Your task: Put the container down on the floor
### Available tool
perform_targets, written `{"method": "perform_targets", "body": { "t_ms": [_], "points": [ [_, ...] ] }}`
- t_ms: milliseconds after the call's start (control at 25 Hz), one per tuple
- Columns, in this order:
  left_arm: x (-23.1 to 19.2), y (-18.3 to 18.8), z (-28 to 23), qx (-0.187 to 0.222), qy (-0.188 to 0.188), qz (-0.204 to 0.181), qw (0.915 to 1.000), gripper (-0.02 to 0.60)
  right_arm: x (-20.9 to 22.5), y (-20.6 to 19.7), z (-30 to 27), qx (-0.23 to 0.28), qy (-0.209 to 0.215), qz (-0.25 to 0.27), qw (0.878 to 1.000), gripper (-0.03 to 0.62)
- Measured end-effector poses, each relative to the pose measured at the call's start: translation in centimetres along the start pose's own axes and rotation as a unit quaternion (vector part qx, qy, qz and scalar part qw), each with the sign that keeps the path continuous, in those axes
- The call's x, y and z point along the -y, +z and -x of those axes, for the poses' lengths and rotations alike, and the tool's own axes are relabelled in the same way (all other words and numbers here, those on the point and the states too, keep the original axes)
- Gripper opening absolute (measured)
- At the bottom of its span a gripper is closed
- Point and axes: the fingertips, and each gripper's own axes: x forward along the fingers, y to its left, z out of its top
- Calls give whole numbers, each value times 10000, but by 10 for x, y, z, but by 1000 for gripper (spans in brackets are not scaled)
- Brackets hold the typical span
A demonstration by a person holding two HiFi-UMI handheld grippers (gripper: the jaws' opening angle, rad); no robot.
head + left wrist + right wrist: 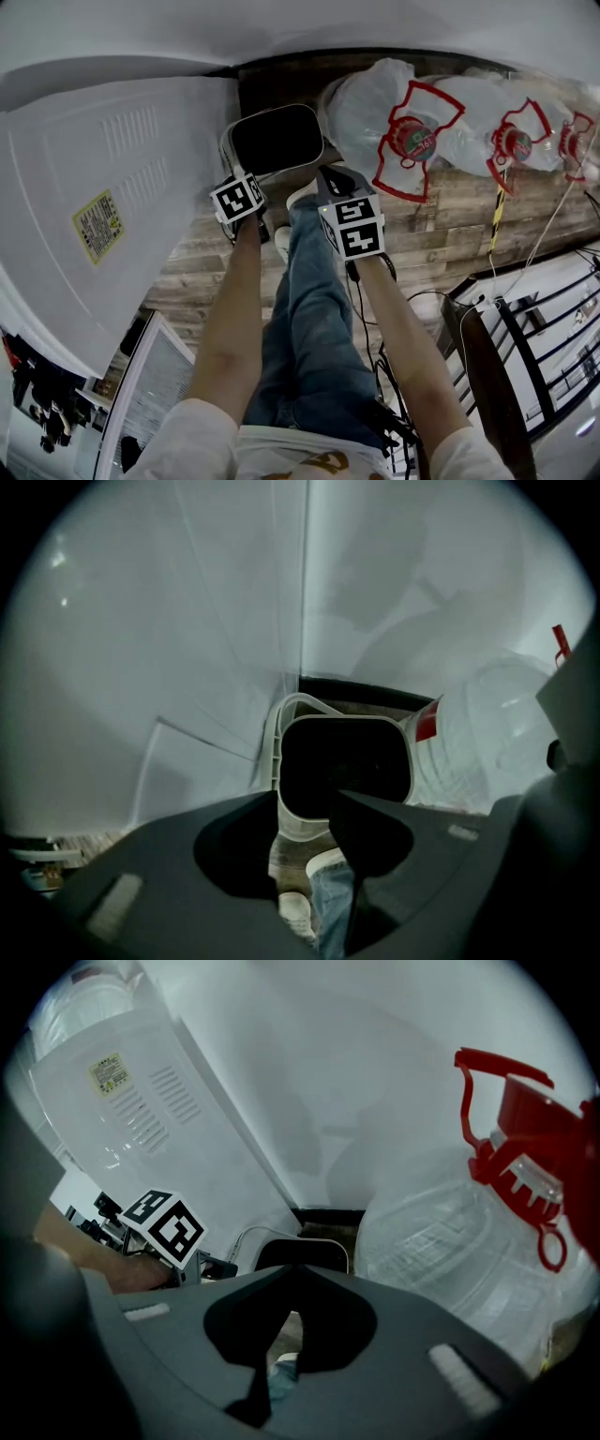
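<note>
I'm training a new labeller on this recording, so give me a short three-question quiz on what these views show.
1. True or false: the right gripper grips the container.
2. The water jugs have handles that are: A blue, B red, C green.
3. Fill in: the gripper closer to the container is the ___ one.
Key: 1 false, its jaws are together on nothing; 2 B; 3 left, the left gripper.
</note>
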Motion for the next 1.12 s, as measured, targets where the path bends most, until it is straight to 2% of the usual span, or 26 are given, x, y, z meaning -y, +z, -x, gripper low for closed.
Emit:
{"method": "perform_targets", "body": {
  "t_ms": [320, 720, 840, 920, 1120],
  "points": [
    [17, 13, 23, 168, -170, -77, 9997, 163, -14, 14, 20, 178, 35, 122, 9998, 26],
    [32, 35, 75, 533, -359, -379, 9972, 157, -25, 33, 56, 449, -88, 196, 9988, 26],
    [40, 42, 103, 746, -433, -689, 9939, 104, -30, 44, 69, 601, -131, 243, 9978, 26],
    [49, 50, 123, 910, -500, -935, 9902, 100, -29, 53, 80, 704, -181, 295, 9969, 26],
    [64, 68, 167, 1323, -669, -1171, 9820, 79, -28, 74, 115, 937, -359, 103, 9949, 26]
  ]
}}
